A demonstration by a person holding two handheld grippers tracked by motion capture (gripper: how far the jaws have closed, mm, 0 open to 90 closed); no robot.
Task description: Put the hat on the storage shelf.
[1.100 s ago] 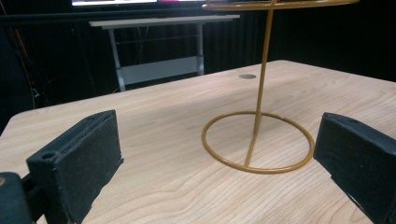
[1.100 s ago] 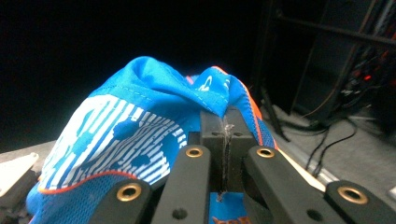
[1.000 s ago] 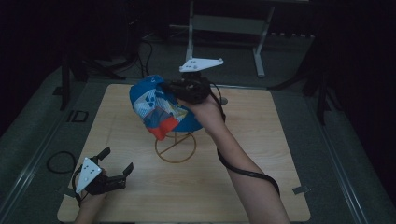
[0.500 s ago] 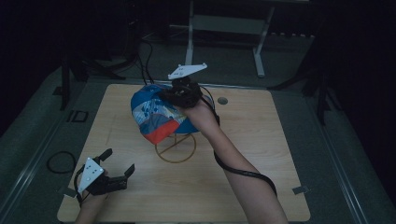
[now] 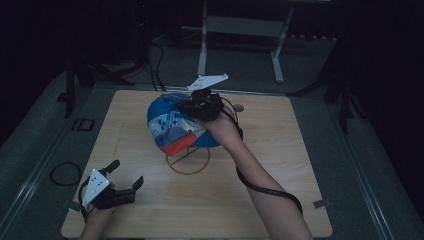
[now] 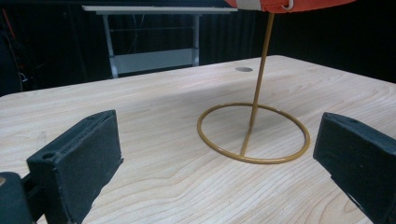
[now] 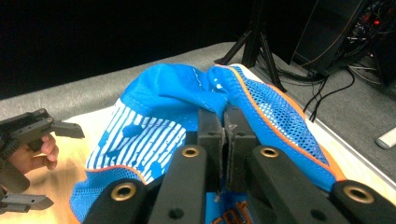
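Observation:
A blue cap [image 5: 172, 125] with white stripes, mesh and an orange brim sits atop a gold wire stand [image 5: 188, 159] near the table's middle. My right gripper [image 5: 197, 106] is shut on the cap's top; in the right gripper view its jaws pinch a fold of blue fabric [image 7: 219, 100]. My left gripper [image 5: 125, 179] rests open at the table's front left corner. In the left gripper view its pads [image 6: 77, 158] frame the stand's ring base [image 6: 253, 133] and upright rod [image 6: 261, 70], with the orange brim [image 6: 289, 4] overhead.
The wooden table [image 5: 280, 165] has a small round hole [image 5: 238, 107] behind the cap. A metal frame [image 5: 240, 30] stands on the floor beyond the far edge. A cable loop [image 5: 62, 172] lies on the floor at left. Dark stands flank the table.
The right gripper and the cap have shifted slightly left and settled lower over the stand. The left gripper has stayed put and open.

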